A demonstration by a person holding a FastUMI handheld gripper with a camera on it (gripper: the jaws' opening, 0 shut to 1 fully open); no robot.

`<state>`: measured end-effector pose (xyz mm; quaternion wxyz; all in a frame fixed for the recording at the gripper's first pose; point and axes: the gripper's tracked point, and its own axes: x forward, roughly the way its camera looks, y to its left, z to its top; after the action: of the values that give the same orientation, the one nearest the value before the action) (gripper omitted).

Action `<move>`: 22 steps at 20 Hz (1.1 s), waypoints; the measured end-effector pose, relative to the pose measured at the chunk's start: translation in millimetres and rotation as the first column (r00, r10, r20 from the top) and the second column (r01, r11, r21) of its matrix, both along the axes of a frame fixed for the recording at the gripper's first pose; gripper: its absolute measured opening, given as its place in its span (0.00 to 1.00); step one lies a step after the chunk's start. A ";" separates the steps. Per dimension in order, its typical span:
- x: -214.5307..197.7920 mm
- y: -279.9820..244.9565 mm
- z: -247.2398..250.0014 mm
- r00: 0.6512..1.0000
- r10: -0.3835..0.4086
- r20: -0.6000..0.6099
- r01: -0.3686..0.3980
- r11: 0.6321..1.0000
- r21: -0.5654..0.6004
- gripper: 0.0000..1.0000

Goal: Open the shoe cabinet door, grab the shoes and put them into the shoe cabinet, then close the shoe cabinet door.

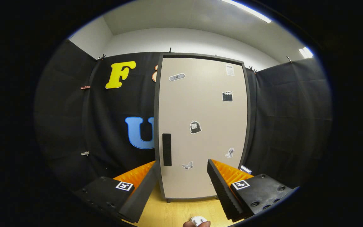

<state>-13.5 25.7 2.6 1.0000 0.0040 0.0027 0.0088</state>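
The shoe cabinet (202,126) stood upright on a wooden floor (175,212), straight ahead of the gripper and beyond its fingers, backed against the black cloth of the booth. It was a tall, narrow unit with a dark frame and a single pale beige door (206,113) that covered its whole front and sat flush and closed. The cabinet rested on short dark feet, one visible under its near left corner.

Along the door's left edge, below mid-height, ran a black vertical handle (167,149), a slim recessed-looking bar. Several small stickers (195,127) were scattered over the door: one near the top left, two near the top right, one at the centre, and two lower down, including a butterfly shape just right of the handle's foot.

The gripper (181,183) was spread wide open, its two fingers (221,186) well apart and framing the lower part of the cabinet. Nothing lay between them, and they touched nothing.

Below the fingers, on the floor, a small round white object (198,219) showed, with a fingertip (190,224) of a person just beside it.
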 end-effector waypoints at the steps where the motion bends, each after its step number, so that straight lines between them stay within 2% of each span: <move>1: 0.0 1.6 -0.2 1.000 0.001 -0.002 -0.001 1.000 0.003 0.97; 8: 18.7 21.9 0.9 1.000 0.025 -0.003 -0.025 0.999 0.038 0.97; 13: 71.8 36.8 -4.4 0.999 0.042 -0.004 -0.041 0.996 0.080 0.97; 19: 145.6 47.3 -35.5 0.998 0.032 -0.048 -0.031 0.999 0.030 0.98; 22: 176.0 60.8 -50.3 0.996 0.059 -0.061 -0.058 0.998 0.009 0.98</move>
<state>162.5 86.5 -47.7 0.9987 0.0078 0.0332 0.0378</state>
